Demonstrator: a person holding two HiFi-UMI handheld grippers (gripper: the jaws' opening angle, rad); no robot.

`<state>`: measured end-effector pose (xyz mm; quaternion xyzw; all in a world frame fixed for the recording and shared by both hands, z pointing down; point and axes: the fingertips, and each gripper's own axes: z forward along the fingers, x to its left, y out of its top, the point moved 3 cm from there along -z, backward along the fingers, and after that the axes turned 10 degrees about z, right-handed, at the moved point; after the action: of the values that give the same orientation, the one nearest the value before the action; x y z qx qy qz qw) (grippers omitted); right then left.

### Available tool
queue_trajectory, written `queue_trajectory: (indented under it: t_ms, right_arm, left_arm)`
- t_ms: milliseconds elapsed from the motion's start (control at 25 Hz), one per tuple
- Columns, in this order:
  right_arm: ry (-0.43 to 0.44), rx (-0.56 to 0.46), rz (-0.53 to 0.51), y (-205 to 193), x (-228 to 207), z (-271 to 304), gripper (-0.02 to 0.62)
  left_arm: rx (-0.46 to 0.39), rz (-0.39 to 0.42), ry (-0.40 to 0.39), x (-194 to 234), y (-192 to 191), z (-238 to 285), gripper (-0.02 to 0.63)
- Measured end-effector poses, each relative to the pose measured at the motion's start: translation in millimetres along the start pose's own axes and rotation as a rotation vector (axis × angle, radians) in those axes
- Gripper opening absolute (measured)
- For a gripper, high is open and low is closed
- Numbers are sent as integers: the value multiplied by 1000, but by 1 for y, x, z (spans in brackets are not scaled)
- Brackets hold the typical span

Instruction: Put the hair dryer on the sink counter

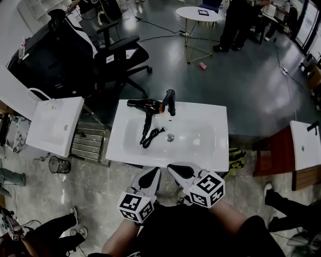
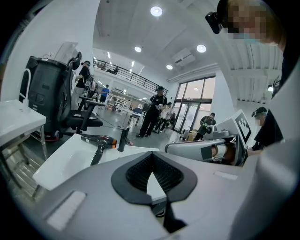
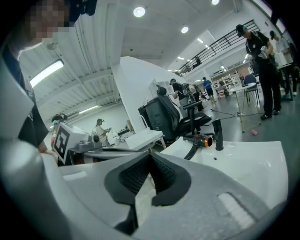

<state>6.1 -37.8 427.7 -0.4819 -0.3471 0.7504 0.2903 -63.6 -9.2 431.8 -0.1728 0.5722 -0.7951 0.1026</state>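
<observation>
The black hair dryer (image 1: 145, 106) with an orange ring lies on the back rim of the white sink (image 1: 210, 125), just left of the black faucet (image 1: 171, 102). Its handle slopes into the basin, where its cord (image 1: 152, 136) lies coiled beside the drain (image 1: 170, 136). My left gripper (image 1: 152, 175) and right gripper (image 1: 178, 171) hang side by side in front of the sink's near edge, both shut and empty. The left gripper view shows the hair dryer (image 2: 98, 140) beyond my left gripper (image 2: 151, 183). In the right gripper view the hair dryer (image 3: 199, 140) lies past my right gripper (image 3: 143, 187).
A second white sink (image 1: 55, 123) stands at the left with a wire bin (image 1: 59, 164) below it. A black office chair (image 1: 118, 55) is behind the sink. Another white sink top (image 1: 306, 143) sits at the right. A round white table (image 1: 198, 14) and people stand far back.
</observation>
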Motion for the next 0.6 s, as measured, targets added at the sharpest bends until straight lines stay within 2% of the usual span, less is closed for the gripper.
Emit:
queue_trajectory:
  t_ms: [600]
  right_arm:
    - [2, 5, 5, -2, -4, 4, 0]
  left_arm:
    - [12, 3, -12, 1, -4, 3, 3]
